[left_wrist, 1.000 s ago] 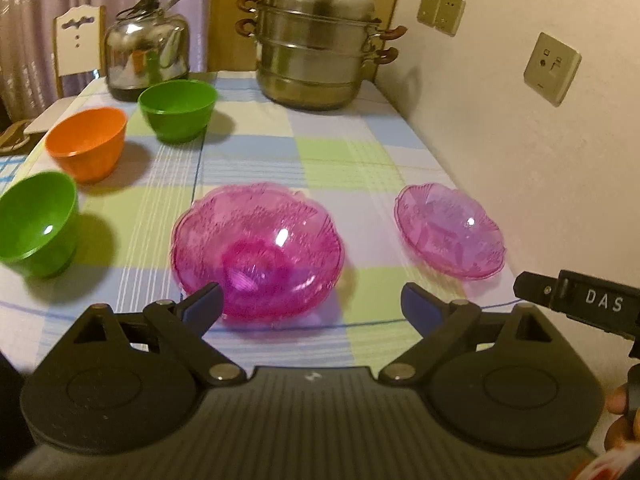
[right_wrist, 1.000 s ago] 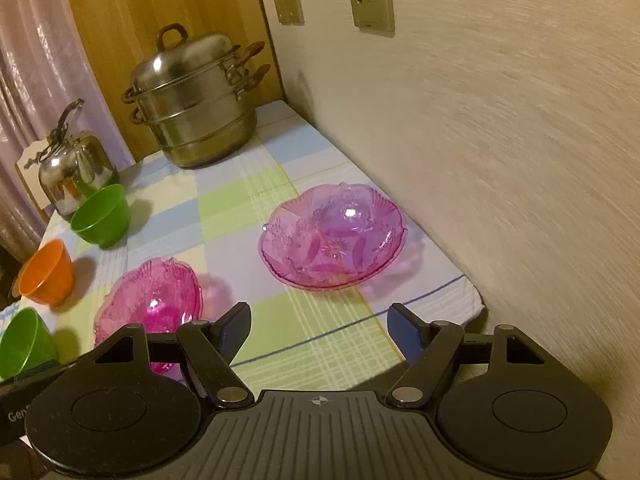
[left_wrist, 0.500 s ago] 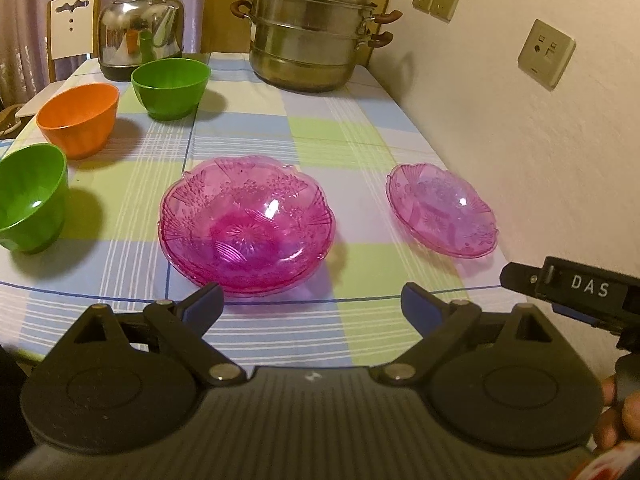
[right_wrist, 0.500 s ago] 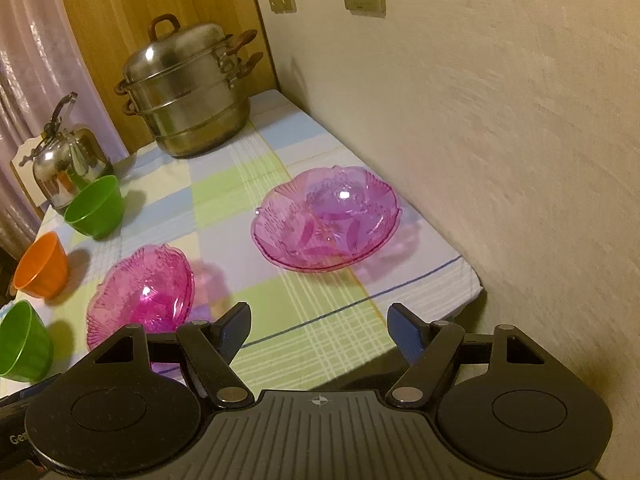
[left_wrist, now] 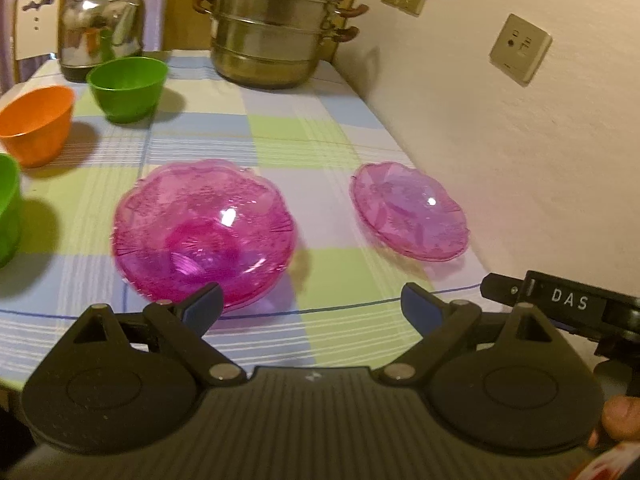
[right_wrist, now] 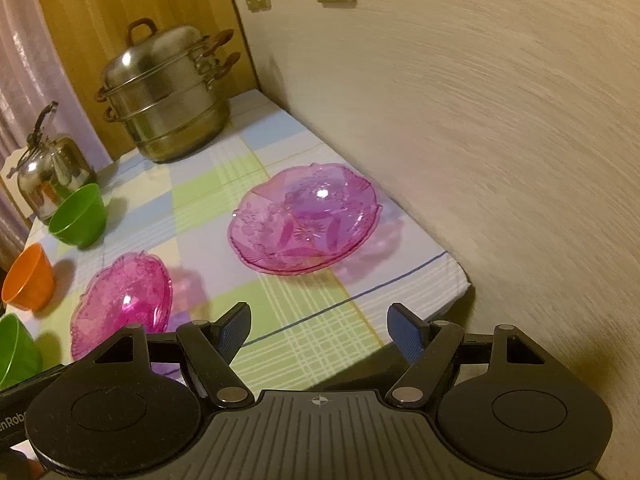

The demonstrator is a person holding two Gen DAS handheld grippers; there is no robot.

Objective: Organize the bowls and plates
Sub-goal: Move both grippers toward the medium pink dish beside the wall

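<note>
Two pink glass dishes lie on the checked tablecloth (left_wrist: 288,132). The deeper pink bowl (left_wrist: 204,228) (right_wrist: 122,300) sits just beyond my left gripper (left_wrist: 312,308), which is open with nothing between its fingers. The shallower pink plate (left_wrist: 410,216) (right_wrist: 306,218) lies to its right near the wall, ahead of my right gripper (right_wrist: 318,332), also open and empty above the table's near edge. An orange bowl (left_wrist: 36,124) (right_wrist: 28,278) and two green bowls (left_wrist: 128,88) (right_wrist: 80,216) (right_wrist: 14,350) stand at the left.
A stacked steel steamer pot (left_wrist: 276,28) (right_wrist: 168,96) and a steel kettle (left_wrist: 102,28) (right_wrist: 50,170) stand at the back of the table. A wall with sockets (left_wrist: 520,54) runs close along the right side. A white chair back (left_wrist: 34,24) shows behind the table.
The left view has tilted a little, first up and then back down, so the bowls shifted in the picture; the right view has rolled slightly. Both grippers stay open, nothing on the table moved.
</note>
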